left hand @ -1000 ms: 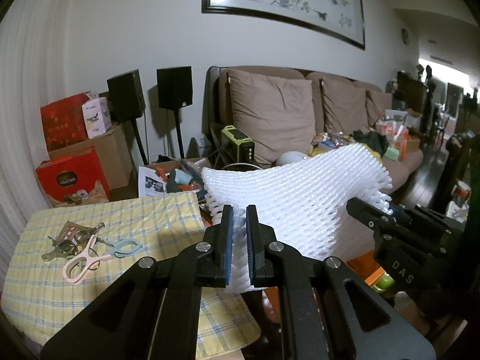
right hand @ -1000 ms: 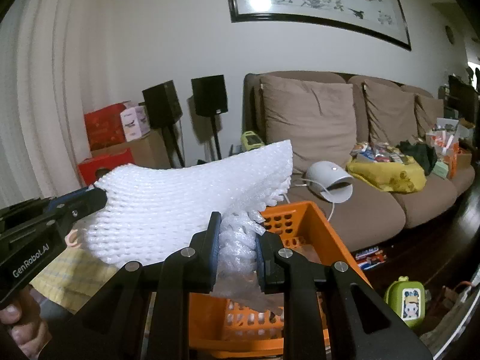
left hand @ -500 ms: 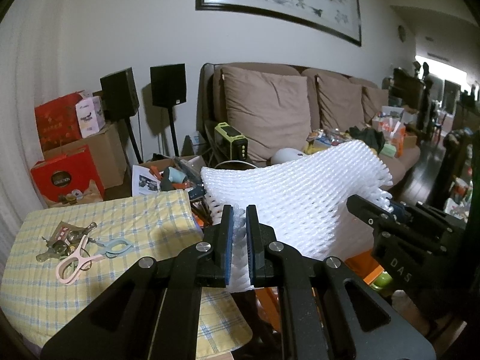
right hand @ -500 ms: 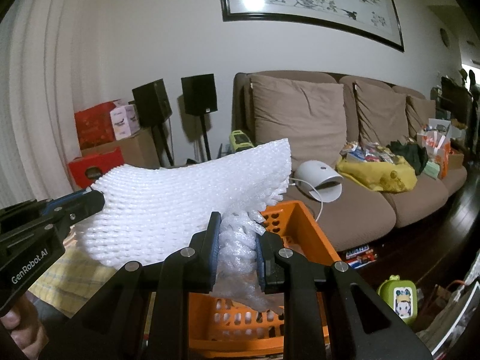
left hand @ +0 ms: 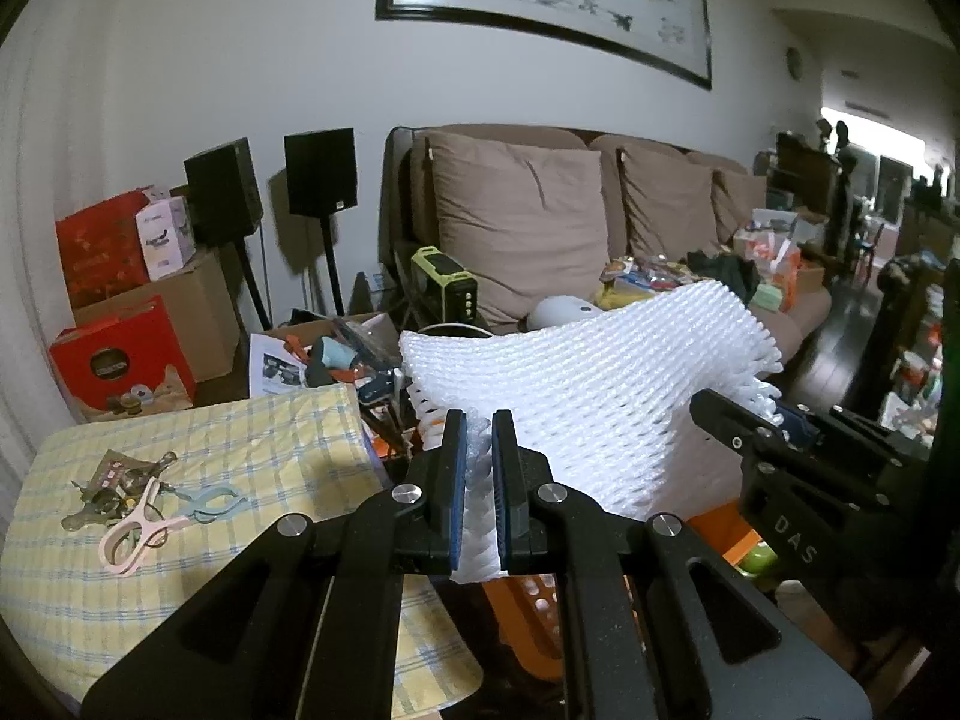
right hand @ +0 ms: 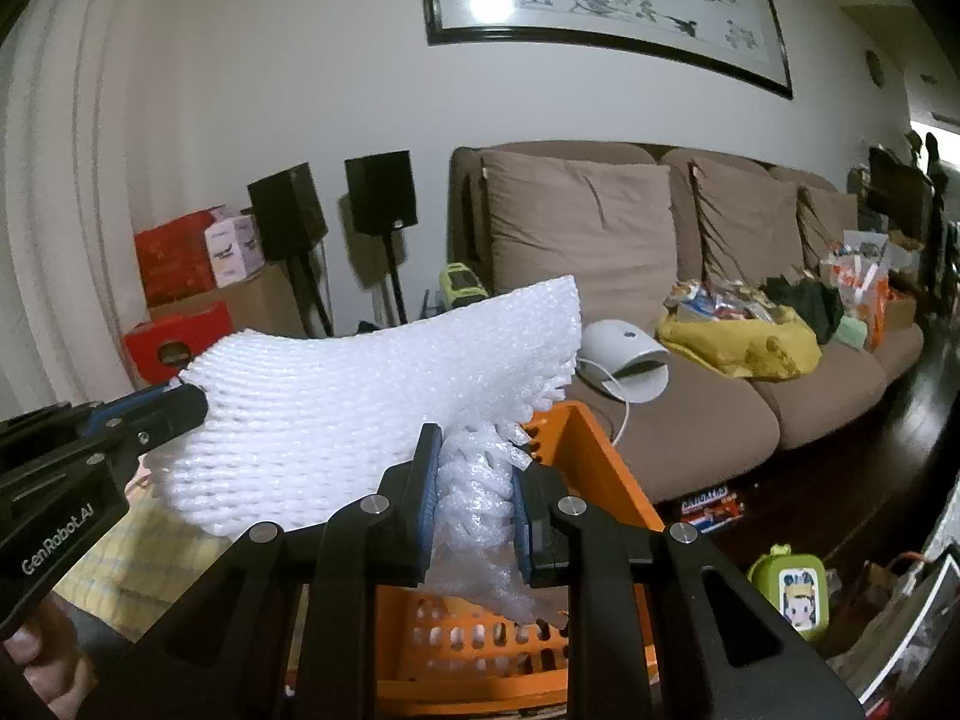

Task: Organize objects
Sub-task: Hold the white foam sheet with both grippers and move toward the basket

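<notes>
A sheet of white foam netting [left hand: 594, 396] [right hand: 360, 414] hangs stretched in the air between both grippers. My left gripper [left hand: 478, 438] is shut on its near left edge. My right gripper [right hand: 474, 462] is shut on the bunched right edge, together with a bit of clear bubble wrap. Each gripper shows in the other's view: the right one [left hand: 786, 420] at the sheet's far corner, the left one [right hand: 180, 402] at its left corner. An orange slotted crate [right hand: 606, 474] [left hand: 528, 600] sits below the sheet.
A table with a yellow checked cloth [left hand: 180, 546] holds keys and pastel clothes pegs [left hand: 150, 516]. Behind are a brown sofa [right hand: 690, 420] with clutter, speakers on stands [left hand: 321, 171], red and cardboard boxes [left hand: 120, 348]. A hand [right hand: 36, 660] holds the left gripper.
Both views have shifted slightly; the table and sofa sit a little differently in frame. The netting stays stretched between the two shut grippers.
</notes>
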Tool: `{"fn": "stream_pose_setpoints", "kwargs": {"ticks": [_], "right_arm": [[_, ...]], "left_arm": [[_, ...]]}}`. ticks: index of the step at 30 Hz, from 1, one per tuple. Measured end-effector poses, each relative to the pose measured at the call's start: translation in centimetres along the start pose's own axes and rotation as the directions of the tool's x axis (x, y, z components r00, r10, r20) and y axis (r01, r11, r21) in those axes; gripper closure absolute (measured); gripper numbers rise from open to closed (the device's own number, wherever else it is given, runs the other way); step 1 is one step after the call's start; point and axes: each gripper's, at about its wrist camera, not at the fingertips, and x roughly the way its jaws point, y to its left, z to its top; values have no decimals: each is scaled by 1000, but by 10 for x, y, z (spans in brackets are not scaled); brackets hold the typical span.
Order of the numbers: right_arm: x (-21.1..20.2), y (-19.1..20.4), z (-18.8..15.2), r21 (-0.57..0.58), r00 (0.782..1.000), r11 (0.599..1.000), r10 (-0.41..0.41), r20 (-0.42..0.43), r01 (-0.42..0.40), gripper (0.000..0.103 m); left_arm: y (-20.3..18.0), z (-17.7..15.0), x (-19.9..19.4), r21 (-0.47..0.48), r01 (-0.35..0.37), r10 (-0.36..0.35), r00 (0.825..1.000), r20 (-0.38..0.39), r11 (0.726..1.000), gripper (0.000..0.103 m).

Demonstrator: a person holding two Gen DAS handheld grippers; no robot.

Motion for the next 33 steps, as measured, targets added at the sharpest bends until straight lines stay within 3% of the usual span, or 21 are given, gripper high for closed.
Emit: {"fn": "stream_pose_setpoints", "kwargs": {"ticks": [33], "right_arm": [[3,-25,-1,33,999,999,-41,-23,41,83]], "left_arm": [[-17,-3,15,2,40,-40,999,-34,999,95]]}}
